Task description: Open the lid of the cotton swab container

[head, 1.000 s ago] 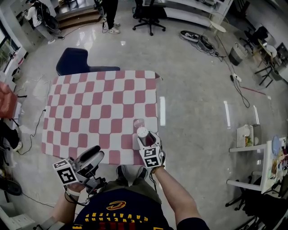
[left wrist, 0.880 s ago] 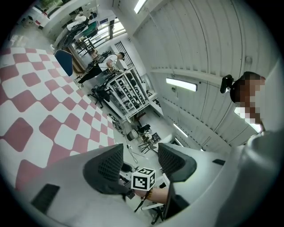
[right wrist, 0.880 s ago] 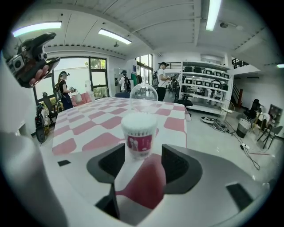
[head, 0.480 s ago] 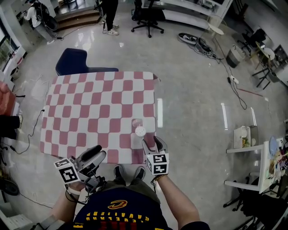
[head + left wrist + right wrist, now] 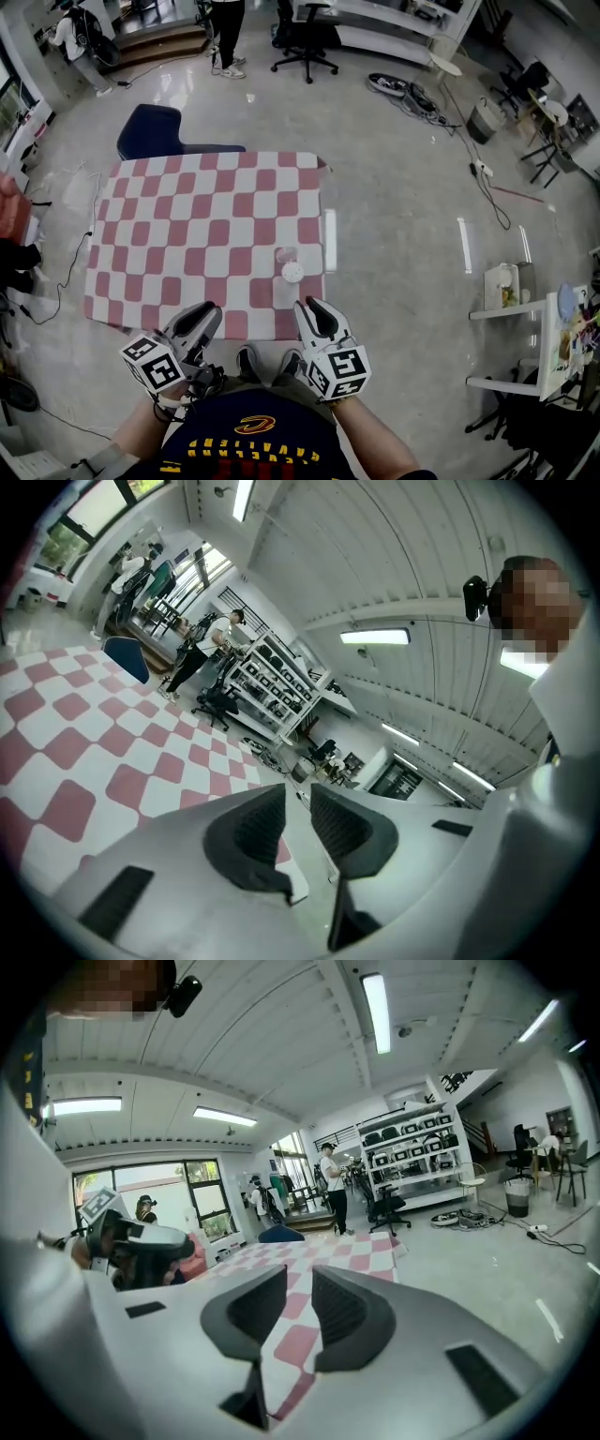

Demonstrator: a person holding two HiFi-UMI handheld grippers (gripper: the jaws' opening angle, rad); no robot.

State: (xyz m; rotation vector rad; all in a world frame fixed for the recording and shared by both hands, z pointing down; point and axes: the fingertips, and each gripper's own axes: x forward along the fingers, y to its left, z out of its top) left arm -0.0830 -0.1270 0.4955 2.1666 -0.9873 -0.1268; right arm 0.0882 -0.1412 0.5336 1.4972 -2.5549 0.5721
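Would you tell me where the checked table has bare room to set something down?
The cloth left of and beyond the container is bare, up to the chair. Only its near right corner is taken.

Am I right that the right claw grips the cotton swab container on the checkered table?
No: the right claw is clear of the cotton swab container on the checkered table; its jaws have just been closing on nothing, per the right gripper view.

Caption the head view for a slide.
Left gripper and right gripper, jaws just narrowed, empty, short of the container on the table.
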